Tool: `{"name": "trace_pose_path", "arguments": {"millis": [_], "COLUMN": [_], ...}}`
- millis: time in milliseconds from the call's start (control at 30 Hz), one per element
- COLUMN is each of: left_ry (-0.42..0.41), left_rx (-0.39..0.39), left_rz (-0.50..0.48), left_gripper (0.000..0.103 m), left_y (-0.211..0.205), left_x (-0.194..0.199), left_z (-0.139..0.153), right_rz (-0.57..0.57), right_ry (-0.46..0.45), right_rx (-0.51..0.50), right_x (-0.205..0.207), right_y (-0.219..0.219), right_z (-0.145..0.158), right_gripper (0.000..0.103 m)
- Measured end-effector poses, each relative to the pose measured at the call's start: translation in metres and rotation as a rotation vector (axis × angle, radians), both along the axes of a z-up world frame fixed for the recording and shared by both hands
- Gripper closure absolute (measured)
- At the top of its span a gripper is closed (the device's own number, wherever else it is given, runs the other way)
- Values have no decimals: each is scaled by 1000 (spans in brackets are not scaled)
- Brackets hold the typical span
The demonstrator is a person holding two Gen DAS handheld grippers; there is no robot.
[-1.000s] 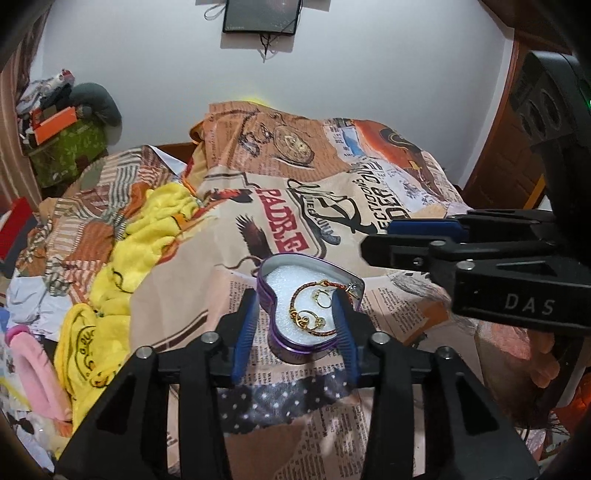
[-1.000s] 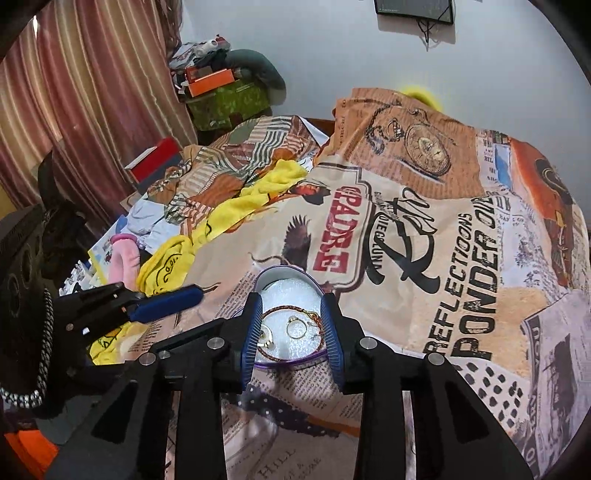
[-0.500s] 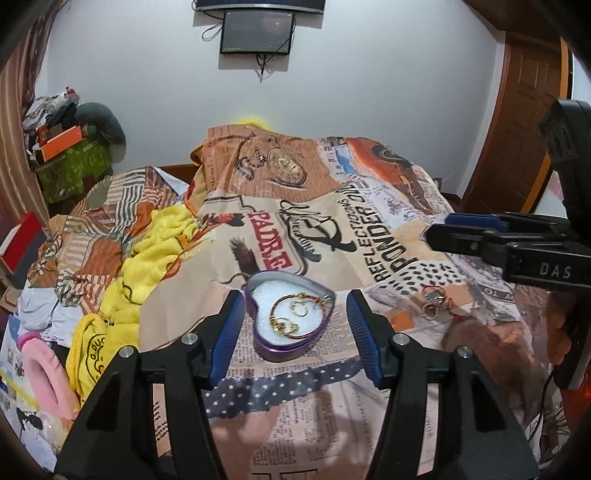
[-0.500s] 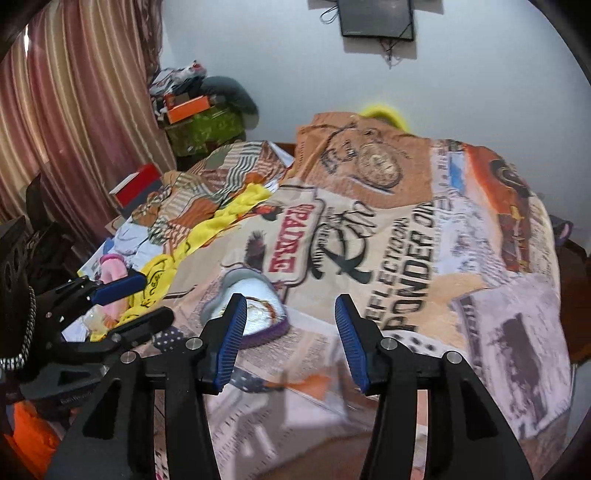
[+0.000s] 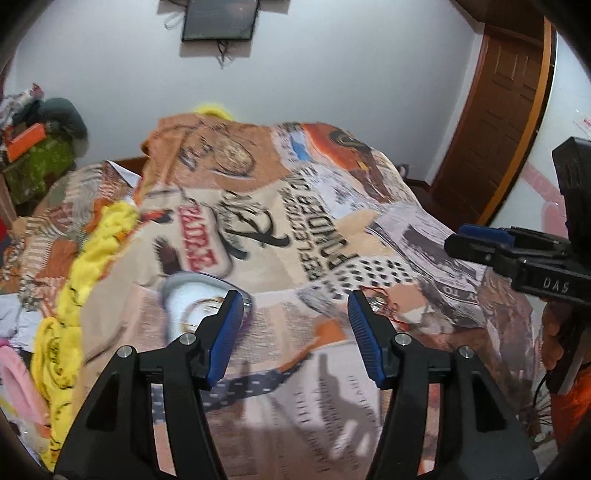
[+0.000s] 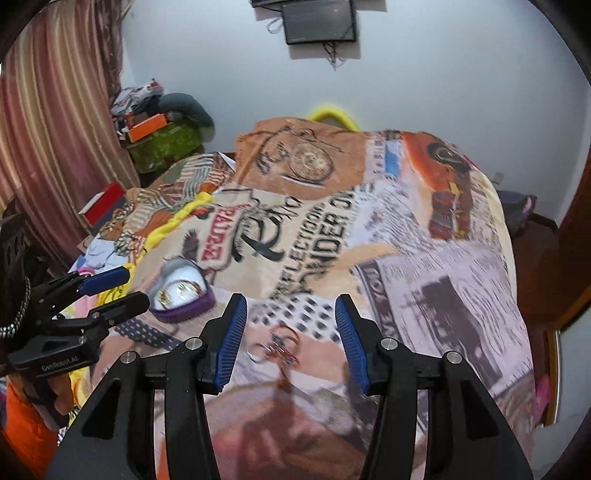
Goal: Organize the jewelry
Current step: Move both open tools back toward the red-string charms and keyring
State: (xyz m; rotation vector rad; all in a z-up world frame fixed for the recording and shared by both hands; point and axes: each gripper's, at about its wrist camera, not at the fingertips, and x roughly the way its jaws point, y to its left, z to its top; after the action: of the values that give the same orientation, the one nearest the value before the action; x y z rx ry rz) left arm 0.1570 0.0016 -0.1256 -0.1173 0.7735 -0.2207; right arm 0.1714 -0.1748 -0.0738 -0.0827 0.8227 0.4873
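A purple heart-shaped box (image 6: 183,295) with a white lining sits on the printed bedspread and holds gold jewelry; in the left wrist view the box (image 5: 192,299) is partly hidden behind my left finger. A loose jewelry piece with red thread and rings (image 6: 279,347) lies on the bedspread to its right, between my right gripper's open fingers; it also shows in the left wrist view (image 5: 382,304). My left gripper (image 5: 295,336) is open and empty above the bed. My right gripper (image 6: 288,343) is open and empty just above the loose piece.
A yellow towel (image 5: 92,251) and crumpled clothes lie on the bed's left side. A striped curtain (image 6: 48,129) hangs at left. A wooden door (image 5: 495,118) is at right. A dark screen (image 6: 319,20) hangs on the far wall.
Both grippers have opened wide and swung right, away from the heart box. The right gripper now sits over the loose jewelry piece. The box has shifted to the left in both views.
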Motion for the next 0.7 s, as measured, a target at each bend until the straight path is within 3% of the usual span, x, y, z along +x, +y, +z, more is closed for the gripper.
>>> {"name": "trace_pose_path", "arguments": {"millis": [233, 500, 700], "left_ry": [84, 121, 155], "left_rx": [26, 58, 51], "left_rz": [-87, -131, -178], "left_gripper": [45, 46, 63], "left_y": [-37, -64, -75], "left_x": [18, 28, 35], "left_z": [-27, -50, -61], "right_rz": [-26, -36, -28], "right_ry": [61, 137, 158], "right_rx": [-7, 1, 15], "right_x": [2, 6, 7], "right_y": [-27, -45, -47], "right_z": [-23, -49, -56], "right_gripper": [57, 57, 57]}}
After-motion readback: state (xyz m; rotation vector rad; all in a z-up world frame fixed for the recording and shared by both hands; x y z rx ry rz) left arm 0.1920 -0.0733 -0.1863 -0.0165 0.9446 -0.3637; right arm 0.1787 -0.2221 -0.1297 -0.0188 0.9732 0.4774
